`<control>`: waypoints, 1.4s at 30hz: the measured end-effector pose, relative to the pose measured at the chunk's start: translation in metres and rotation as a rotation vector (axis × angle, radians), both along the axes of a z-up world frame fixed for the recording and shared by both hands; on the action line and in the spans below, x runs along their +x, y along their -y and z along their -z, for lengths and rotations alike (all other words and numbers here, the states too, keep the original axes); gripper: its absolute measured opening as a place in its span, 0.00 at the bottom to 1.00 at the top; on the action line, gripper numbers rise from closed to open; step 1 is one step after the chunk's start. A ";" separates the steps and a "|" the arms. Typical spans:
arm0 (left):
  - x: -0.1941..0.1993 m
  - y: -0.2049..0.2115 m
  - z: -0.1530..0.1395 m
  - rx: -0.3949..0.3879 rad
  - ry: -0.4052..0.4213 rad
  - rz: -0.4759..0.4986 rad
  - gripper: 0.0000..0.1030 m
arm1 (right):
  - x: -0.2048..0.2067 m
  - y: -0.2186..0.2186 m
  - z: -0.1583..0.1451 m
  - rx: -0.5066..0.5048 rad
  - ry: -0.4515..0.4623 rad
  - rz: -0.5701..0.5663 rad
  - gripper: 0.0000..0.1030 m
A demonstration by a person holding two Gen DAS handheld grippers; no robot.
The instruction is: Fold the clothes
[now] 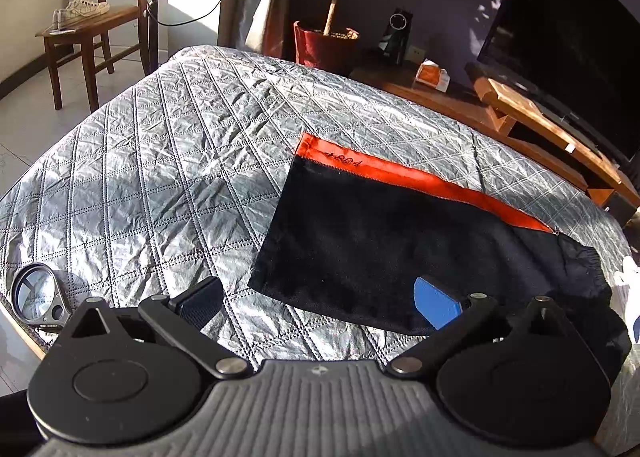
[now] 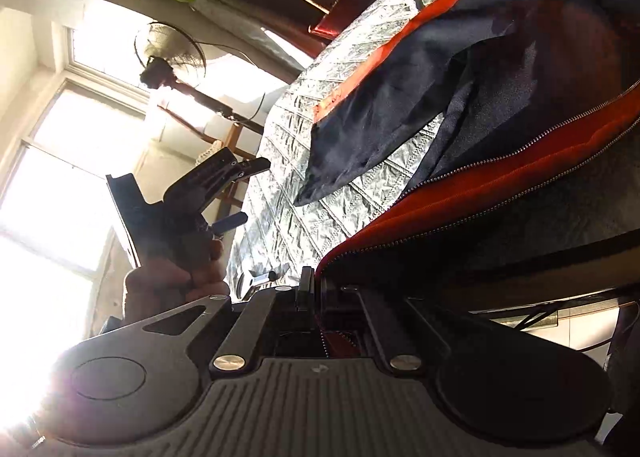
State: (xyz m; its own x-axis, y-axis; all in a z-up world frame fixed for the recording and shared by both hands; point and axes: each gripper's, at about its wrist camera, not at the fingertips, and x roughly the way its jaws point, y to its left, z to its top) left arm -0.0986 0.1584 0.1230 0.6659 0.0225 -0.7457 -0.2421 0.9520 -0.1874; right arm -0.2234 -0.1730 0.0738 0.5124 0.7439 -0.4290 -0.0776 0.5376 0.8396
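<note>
A dark navy jacket (image 1: 380,241) with an orange zip band (image 1: 404,173) lies on the silver quilted cover (image 1: 168,161). In the left wrist view one flat panel of it is spread out, orange edge at the far side. My left gripper (image 1: 316,299) hovers open over the panel's near edge, with its blue pad (image 1: 436,303) above the cloth and nothing between the fingers. In the right wrist view my right gripper (image 2: 316,287) is shut on the jacket's orange zip edge (image 2: 500,173), which is lifted off the cover. A hand holds the left gripper (image 2: 246,193) there, open.
A round lens in a black frame (image 1: 36,299) lies at the cover's near left corner. Beyond the cover stand a wooden chair with sneakers (image 1: 80,13), a red plant pot (image 1: 324,45), a wooden bench (image 1: 532,117) and a TV (image 1: 568,41). A standing fan (image 2: 172,53) is by the window.
</note>
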 end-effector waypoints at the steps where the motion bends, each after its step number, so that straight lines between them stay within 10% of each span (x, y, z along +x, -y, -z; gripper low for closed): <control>1: 0.004 -0.001 -0.003 0.006 0.004 -0.007 0.98 | 0.007 0.001 -0.007 0.032 0.014 0.010 0.02; 15: 0.105 -0.015 -0.028 -0.045 0.099 -0.055 0.99 | 0.259 -0.020 -0.072 -0.002 0.226 0.009 0.05; 19: 0.130 -0.022 -0.026 -0.015 0.066 -0.070 0.99 | 0.330 -0.042 -0.042 -0.224 0.136 0.028 0.49; 27: 0.161 -0.068 -0.033 0.018 0.004 -0.179 0.99 | 0.311 -0.085 -0.022 -0.674 0.365 -0.103 0.64; 37: 0.159 -0.115 -0.037 -0.009 -0.005 -0.286 0.99 | 0.279 -0.237 0.006 -0.825 0.512 -0.539 0.69; 42: 0.156 -0.111 -0.039 0.000 0.001 -0.263 0.99 | 0.262 -0.267 0.033 -0.951 0.536 -0.621 0.44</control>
State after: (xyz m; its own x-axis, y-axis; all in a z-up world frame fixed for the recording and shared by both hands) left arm 0.0579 0.2697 0.1617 0.6379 0.1956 -0.7449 -0.4814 0.8562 -0.1875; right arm 0.0387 0.0940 0.0410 0.4632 0.4327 -0.7735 -0.7451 0.6627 -0.0755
